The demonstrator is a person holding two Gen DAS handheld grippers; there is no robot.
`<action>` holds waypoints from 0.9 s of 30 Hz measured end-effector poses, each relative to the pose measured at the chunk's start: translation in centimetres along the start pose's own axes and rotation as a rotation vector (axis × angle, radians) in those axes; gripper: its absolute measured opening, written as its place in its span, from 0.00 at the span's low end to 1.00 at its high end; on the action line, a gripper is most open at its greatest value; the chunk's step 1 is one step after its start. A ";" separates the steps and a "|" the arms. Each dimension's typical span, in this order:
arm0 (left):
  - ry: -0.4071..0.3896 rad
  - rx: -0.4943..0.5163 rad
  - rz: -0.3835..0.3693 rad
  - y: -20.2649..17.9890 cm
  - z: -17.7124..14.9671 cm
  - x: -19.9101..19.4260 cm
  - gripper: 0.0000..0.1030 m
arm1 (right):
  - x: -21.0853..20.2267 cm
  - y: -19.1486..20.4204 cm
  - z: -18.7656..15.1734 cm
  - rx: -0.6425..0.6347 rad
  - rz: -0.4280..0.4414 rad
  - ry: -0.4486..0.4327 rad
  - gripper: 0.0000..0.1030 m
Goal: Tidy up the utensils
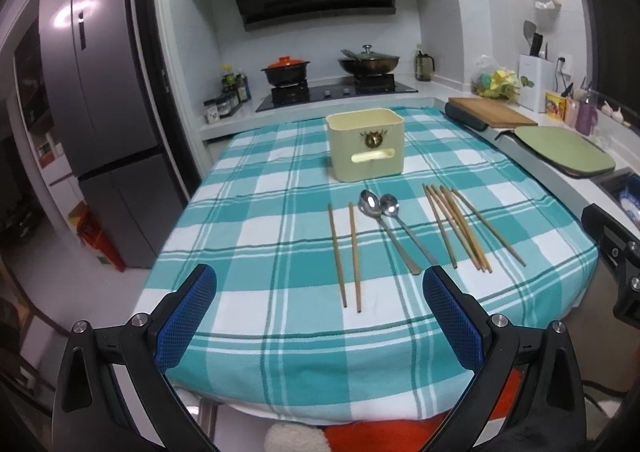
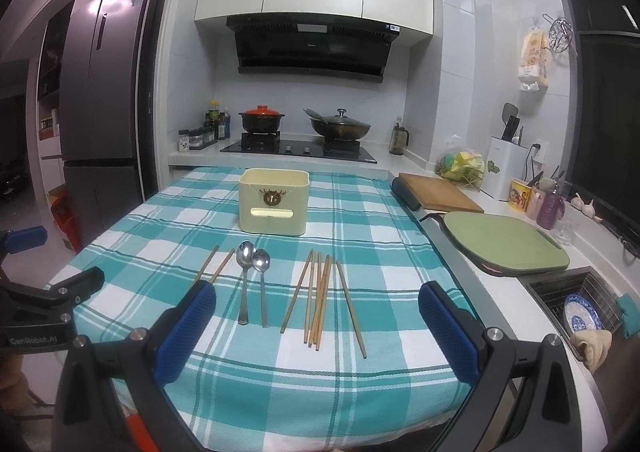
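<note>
Wooden chopsticks (image 2: 316, 298) and two spoons (image 2: 253, 280) are lying loose on the checked desk (image 2: 380, 252) before the cream holder (image 2: 274, 201). Both tongs, left (image 1: 320, 316) and right (image 2: 316, 332), are gaping, empty. Best gathering chopsticks together, gripping mid-length.

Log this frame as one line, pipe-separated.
phase: pre-grasp | left tool: open, empty | right tool: open, empty | cream plastic utensil holder: upright | wooden chopsticks, two steel spoons: on checked tablecloth

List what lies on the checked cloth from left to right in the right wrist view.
Pair of chopsticks → two spoons → bundle of chopsticks → single chopstick.
</note>
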State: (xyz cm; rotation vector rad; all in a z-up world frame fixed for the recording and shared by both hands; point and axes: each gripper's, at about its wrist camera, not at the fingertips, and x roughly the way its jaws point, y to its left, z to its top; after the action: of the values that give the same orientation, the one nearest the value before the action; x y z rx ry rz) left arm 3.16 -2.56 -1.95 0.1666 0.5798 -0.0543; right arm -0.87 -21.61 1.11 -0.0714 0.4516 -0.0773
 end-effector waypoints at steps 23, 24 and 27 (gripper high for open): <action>0.054 0.001 -0.035 0.6 -0.1 2.4 1.00 | 3.5 -1.1 -1.1 -0.022 -0.100 0.143 1.00; 0.056 0.000 -0.033 0.7 -0.1 2.6 1.00 | 3.8 -1.2 -1.1 -0.019 -0.099 0.150 1.00; 0.063 0.000 -0.030 0.8 0.0 3.2 1.00 | 4.4 -1.3 -1.3 -0.015 -0.097 0.167 1.00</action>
State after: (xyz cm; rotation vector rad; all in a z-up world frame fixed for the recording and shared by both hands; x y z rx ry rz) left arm 5.92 -1.75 -3.62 0.1597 0.6452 -0.0782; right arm 2.42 -23.39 -1.80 -0.1021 0.6161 -0.1761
